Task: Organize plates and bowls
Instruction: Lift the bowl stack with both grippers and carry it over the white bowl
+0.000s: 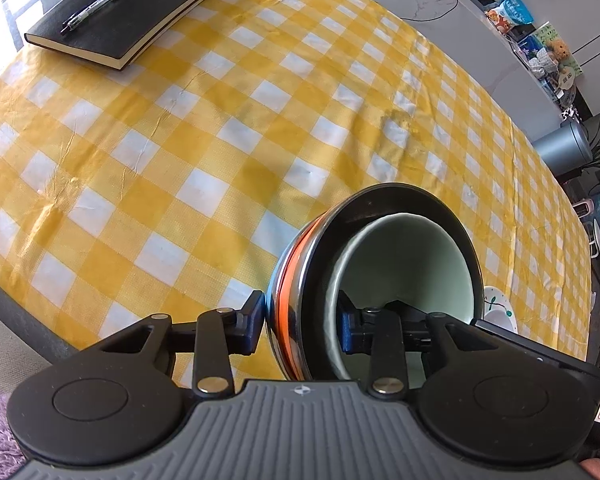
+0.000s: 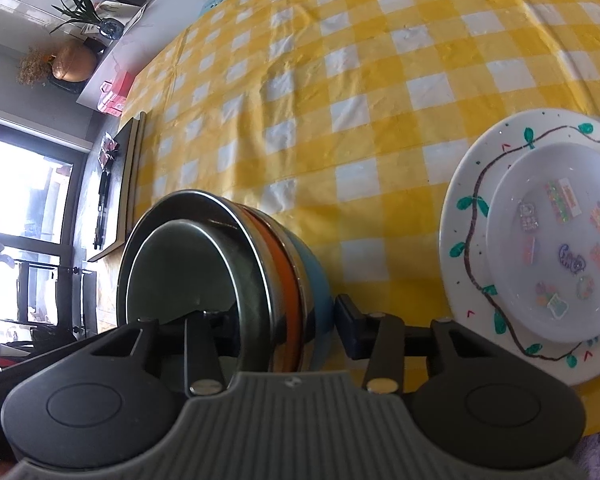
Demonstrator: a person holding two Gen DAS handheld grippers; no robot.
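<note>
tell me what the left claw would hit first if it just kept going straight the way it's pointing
Nothing new, probably: the left claw already straddles the wall of the stacked bowls, one finger outside, one inside the pale green bowl. Going straight on, it would most likely run down onto the yellow checked tablecloth, though depth is unclear.

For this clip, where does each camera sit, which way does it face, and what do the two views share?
Left wrist: on the left gripper, angled down across the checked tablecloth toward a black notebook; its fingers straddle the wall of the nested bowls.
Right wrist: on the right gripper, angled down, stacked plates at right; fingers straddle the bowls' opposite wall.
Shared: bowls, tablecloth, plates, notebook.
</note>
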